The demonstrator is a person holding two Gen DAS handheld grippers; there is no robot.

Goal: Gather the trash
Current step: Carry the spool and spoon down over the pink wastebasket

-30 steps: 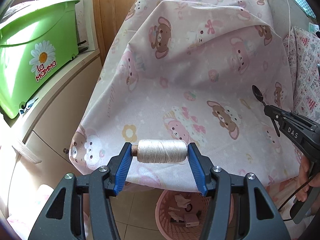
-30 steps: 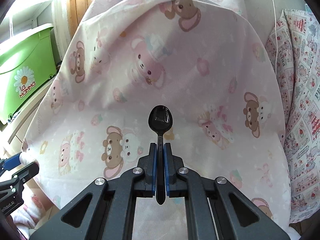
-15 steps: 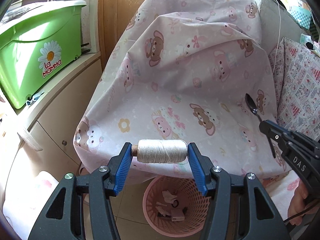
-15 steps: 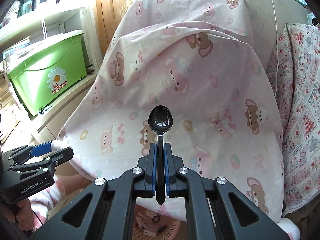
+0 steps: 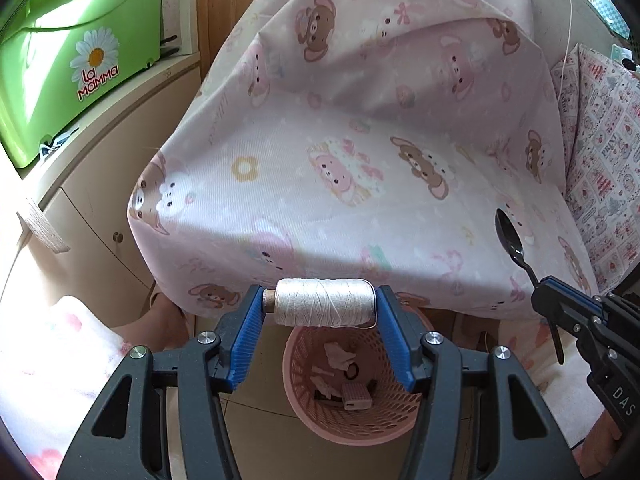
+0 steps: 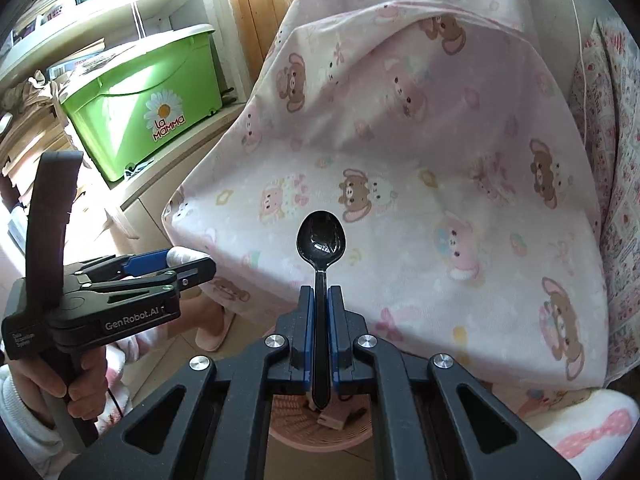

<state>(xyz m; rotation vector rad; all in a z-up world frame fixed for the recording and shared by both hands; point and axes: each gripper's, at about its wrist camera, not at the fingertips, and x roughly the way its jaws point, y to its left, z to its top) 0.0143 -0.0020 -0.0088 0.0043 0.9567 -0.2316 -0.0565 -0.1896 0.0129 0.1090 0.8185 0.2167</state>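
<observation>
My left gripper [image 5: 320,306] is shut on a spool of white thread [image 5: 324,307], held crosswise between the blue pads. Right below it stands a pink mesh waste basket [image 5: 320,416] on the floor, with scraps inside. My right gripper [image 6: 321,300] is shut on the handle of a black plastic spoon [image 6: 321,240], bowl pointing up. The basket [image 6: 296,432] shows under its fingers too. In the left wrist view the right gripper [image 5: 540,292] and spoon [image 5: 510,240] come in from the right; in the right wrist view the left gripper [image 6: 188,264] is at the left.
A pink bear-print cloth [image 5: 360,152] covers a chair or table right behind the basket. A green lidded box [image 5: 76,52] sits on a beige cabinet [image 5: 104,184] at left. A patterned cushion [image 5: 600,168] lies at right. Slippered feet [image 6: 212,328] and pink-white sleeves flank the basket.
Both grippers have drawn back and lowered from the cloth toward the floor. The pink basket has come into fuller view under them. The thread and the spoon stay gripped.
</observation>
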